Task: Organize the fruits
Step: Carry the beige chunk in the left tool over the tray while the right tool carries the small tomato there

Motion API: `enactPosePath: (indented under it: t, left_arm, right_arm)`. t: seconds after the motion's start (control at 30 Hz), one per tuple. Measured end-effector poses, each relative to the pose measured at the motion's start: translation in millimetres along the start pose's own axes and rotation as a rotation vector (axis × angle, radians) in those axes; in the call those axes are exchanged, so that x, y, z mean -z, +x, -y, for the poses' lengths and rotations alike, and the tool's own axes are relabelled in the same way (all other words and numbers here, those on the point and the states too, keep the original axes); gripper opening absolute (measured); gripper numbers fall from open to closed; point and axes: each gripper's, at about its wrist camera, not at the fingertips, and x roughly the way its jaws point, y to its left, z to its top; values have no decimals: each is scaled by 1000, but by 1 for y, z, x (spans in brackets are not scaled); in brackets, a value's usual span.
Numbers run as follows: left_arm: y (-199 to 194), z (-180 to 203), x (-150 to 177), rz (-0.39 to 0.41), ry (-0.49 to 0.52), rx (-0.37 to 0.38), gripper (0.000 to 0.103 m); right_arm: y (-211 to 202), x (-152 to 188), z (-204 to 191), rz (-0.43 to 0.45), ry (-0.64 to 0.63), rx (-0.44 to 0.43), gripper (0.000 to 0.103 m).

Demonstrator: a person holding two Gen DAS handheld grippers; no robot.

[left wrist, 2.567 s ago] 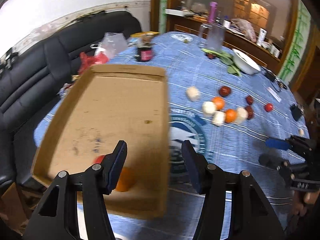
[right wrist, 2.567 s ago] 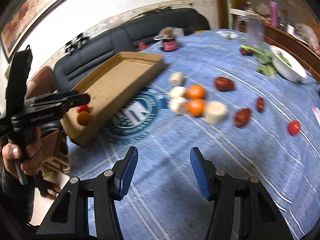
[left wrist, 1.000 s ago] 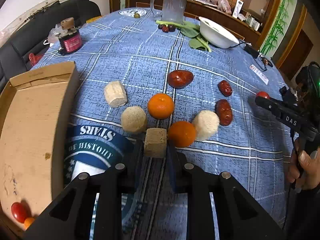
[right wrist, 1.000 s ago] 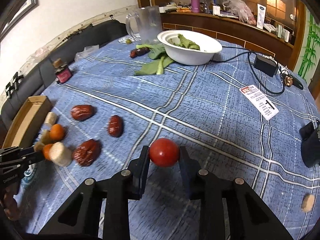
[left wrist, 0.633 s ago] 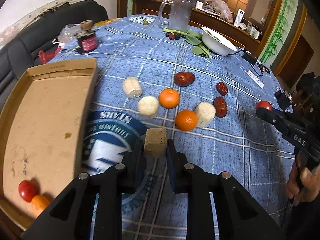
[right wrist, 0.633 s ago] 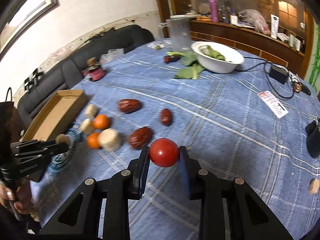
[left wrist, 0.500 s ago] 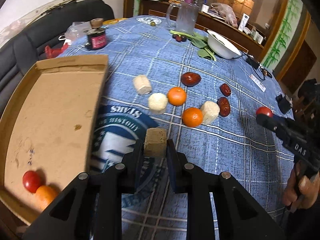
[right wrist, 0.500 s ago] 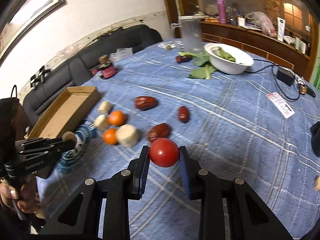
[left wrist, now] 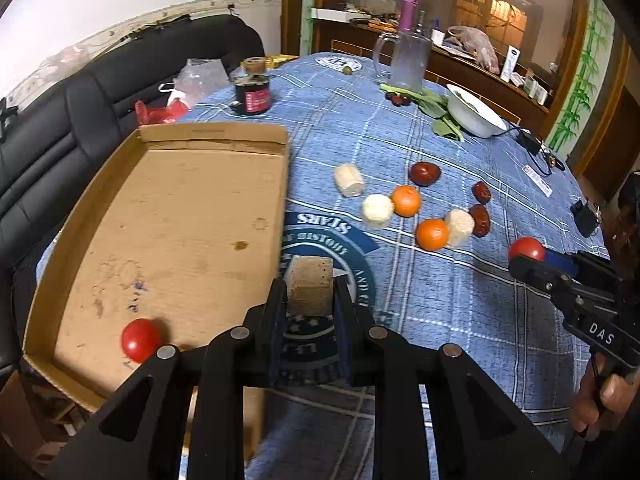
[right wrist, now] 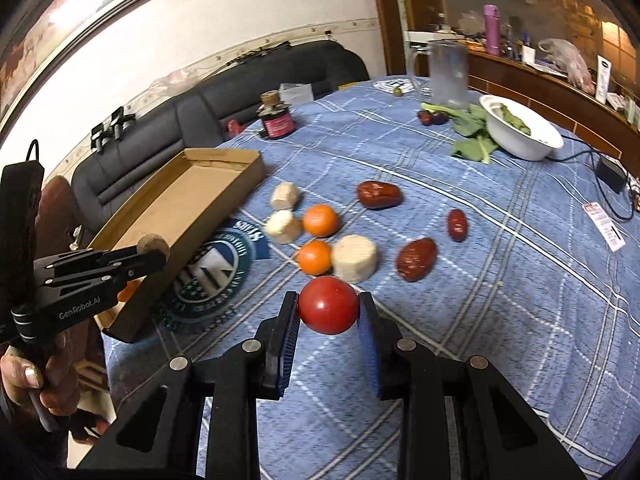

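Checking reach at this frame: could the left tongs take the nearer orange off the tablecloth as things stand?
Probably not yet. The left tongs are shut on a tan chunk, so there's no free grip. The path to the nearer orange looks open across bare tablecloth.

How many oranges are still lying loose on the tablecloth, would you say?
2: upper orange beside the pale chunks, lower orange touching the large pale piece. Another orange fruit sits in the box, mostly hidden.
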Motion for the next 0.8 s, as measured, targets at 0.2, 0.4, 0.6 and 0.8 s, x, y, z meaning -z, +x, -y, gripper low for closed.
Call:
enactPosePath:
  t: [0.2, 0.4, 0.6, 0.8]
  left_arm:
    - [-5, -17, 5, 11, -22, -28, 20]
    - [-9, -31, 9, 21, -39, -50, 20]
    - [-10, -44, 12, 21, -57, -58, 20]
    - [-11, -55, 13, 22, -72, -66, 20]
  right_arm:
    - [5, 0, -23, -11, -31, -26, 29]
    - [7, -2, -43, -15, -60, -45, 29]
    - [10, -4, -58, -18, -83, -58, 29]
    - [15, -7, -70, -24, -102, -76, 29]
